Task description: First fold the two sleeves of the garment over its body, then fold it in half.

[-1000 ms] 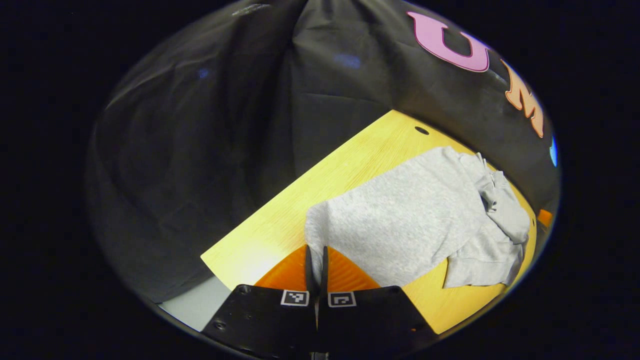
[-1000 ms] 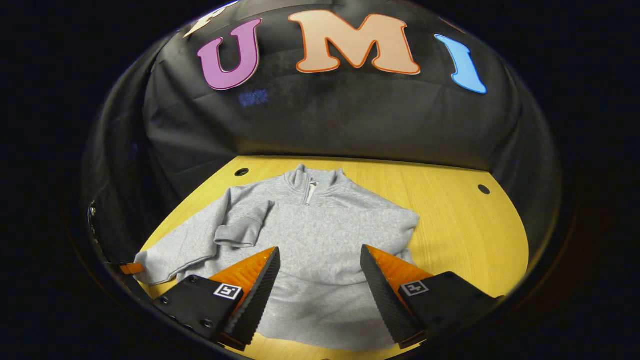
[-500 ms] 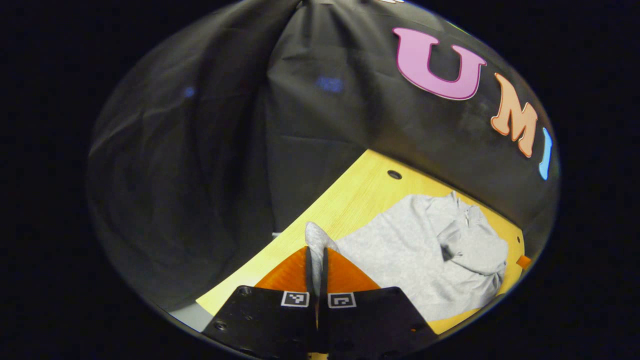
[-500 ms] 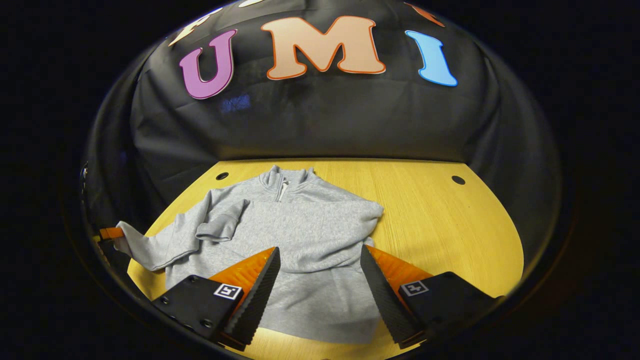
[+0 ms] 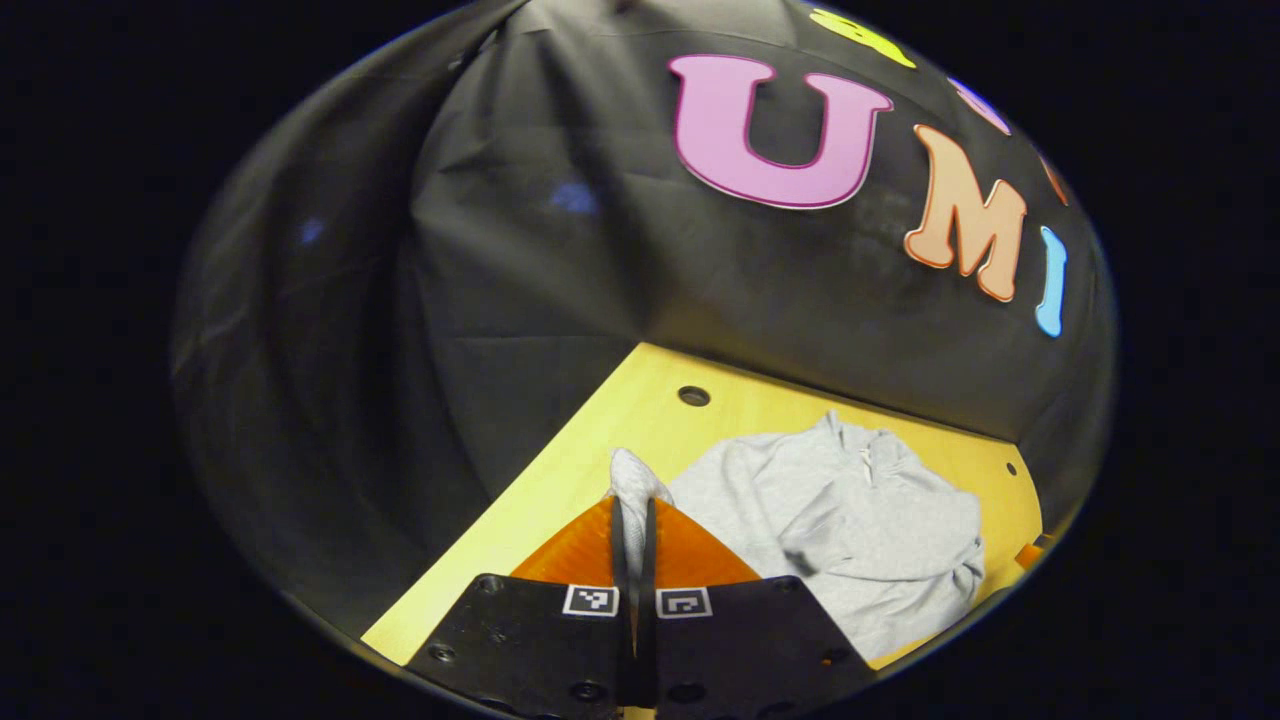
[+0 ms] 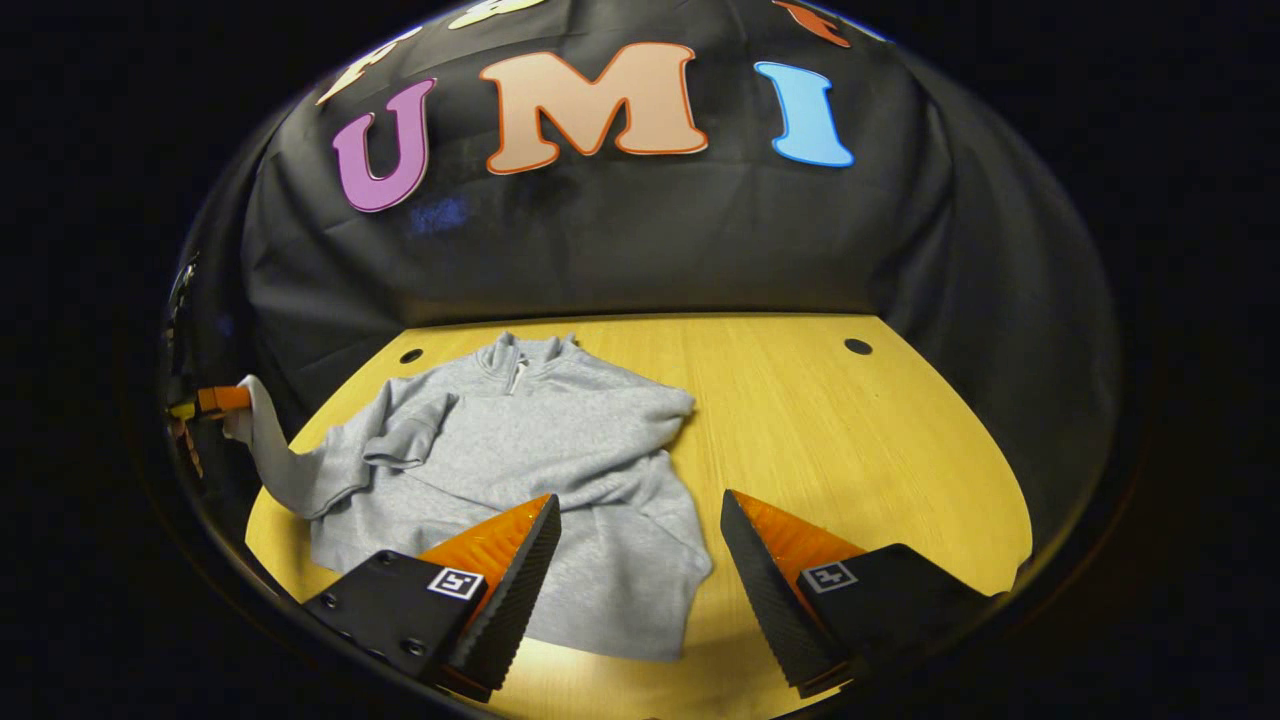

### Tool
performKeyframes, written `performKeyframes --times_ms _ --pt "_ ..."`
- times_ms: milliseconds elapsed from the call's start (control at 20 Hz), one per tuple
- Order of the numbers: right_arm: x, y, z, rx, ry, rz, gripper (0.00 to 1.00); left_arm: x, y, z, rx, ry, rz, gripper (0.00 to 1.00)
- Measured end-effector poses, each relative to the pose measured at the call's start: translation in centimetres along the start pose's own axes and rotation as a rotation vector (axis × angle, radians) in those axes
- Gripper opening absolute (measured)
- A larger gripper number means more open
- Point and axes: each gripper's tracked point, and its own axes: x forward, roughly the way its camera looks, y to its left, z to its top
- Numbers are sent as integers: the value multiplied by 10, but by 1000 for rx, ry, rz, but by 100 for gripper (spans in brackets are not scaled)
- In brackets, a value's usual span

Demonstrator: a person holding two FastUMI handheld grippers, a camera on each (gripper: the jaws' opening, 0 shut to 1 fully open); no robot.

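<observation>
In the left gripper view, the left tool (image 5: 633,520) has its two fingers pressed together on the cuff end of a sleeve (image 5: 632,478), a small grey tuft that sticks up just past the tips and is lifted off the yellow surface (image 5: 600,440). The grey garment (image 5: 850,520) lies ahead and to the right of this tool, so I judge the pinched sleeve has to travel that way, across onto the body, with its long axis running from the cuff back to the shoulder. The body looks rumpled, with a zip collar at its far end and soft ridges across the chest. In the right gripper view, the right tool (image 6: 640,545) hangs with its fingers spread wide and nothing between them, above the near hem of the garment (image 6: 560,470), which sits left of centre on the surface (image 6: 850,440). The collar points to the far wall and the hem to this tool, so the garment's long axis runs straight away from it. At the far left the left tool (image 6: 222,400) holds the sleeve (image 6: 275,455) stretched out and raised from the body. Another sleeve already lies folded across the chest. The left tool is clearly the one placed to finish the sleeve fold.
</observation>
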Motion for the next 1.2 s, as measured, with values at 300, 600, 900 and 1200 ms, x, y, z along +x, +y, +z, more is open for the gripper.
performKeyframes --times_ms 300,600,900,1200 --pt "-15 -33 -14 22 16 -41 97 23 -78 30 73 -43 -114 0" --pt "-28 -57 -26 43 27 -68 97 34 -173 43 171 -76 -243 0" --pt "-40 -86 -38 63 36 -95 97 36 -273 25 261 -66 -381 0" --pt "-49 -114 -56 86 60 -121 99 31 -347 1 306 -32 -471 0"
